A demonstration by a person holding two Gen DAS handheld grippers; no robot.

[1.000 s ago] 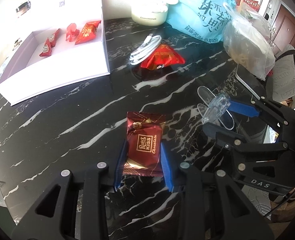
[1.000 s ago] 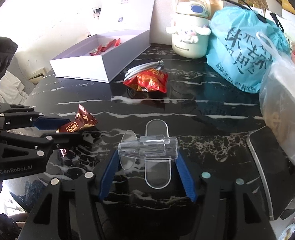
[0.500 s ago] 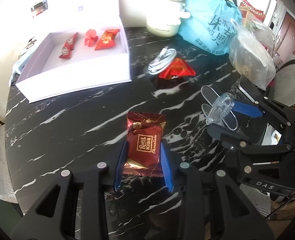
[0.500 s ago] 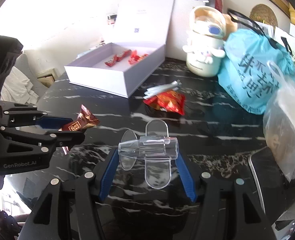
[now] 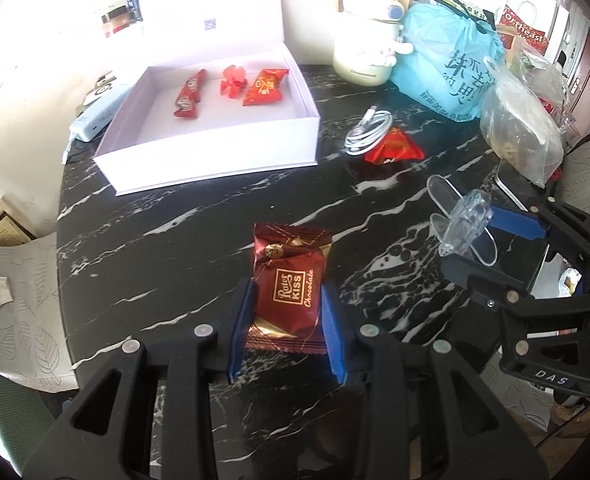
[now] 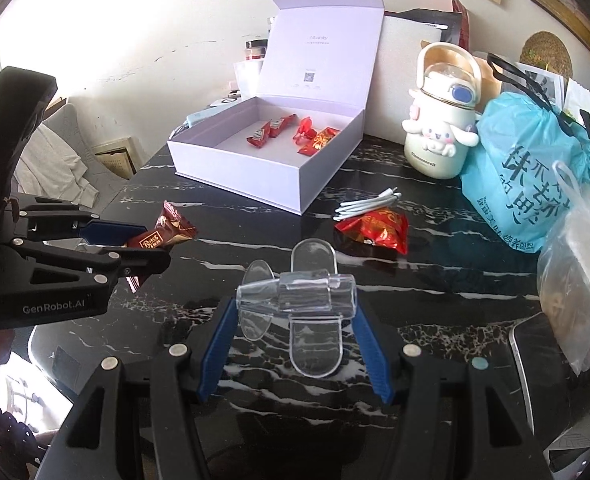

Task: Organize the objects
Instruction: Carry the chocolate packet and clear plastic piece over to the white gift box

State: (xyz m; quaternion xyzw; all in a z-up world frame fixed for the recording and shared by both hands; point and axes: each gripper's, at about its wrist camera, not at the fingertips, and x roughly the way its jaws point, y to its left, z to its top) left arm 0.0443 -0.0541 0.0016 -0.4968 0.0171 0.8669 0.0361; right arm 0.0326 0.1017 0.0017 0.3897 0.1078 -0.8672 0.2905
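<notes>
My left gripper (image 5: pixel 287 312) is holding the chocolate packet (image 5: pixel 289 292); the jaws are clamped on its two sides and it is hanging above the counter (image 5: pixel 199 240). My right gripper (image 6: pixel 295 320) is holding the clear plastic piece (image 6: pixel 295 298), jaws closed on its tube ends, also off the counter. Farther out, the open white box (image 5: pixel 215 148) is standing at the back with three red sweets (image 5: pixel 231 88) lying inside. A white cable (image 5: pixel 367 132) and a red snack bag (image 5: pixel 395 150) are lying just beside each other, near the box.

I am judging that the packet is going into the box. The wrapper is soft and slippery, so it may be sliding out of the jaws if I am tilting. The box wall may be catching the packet if I am coming in too low.
</notes>
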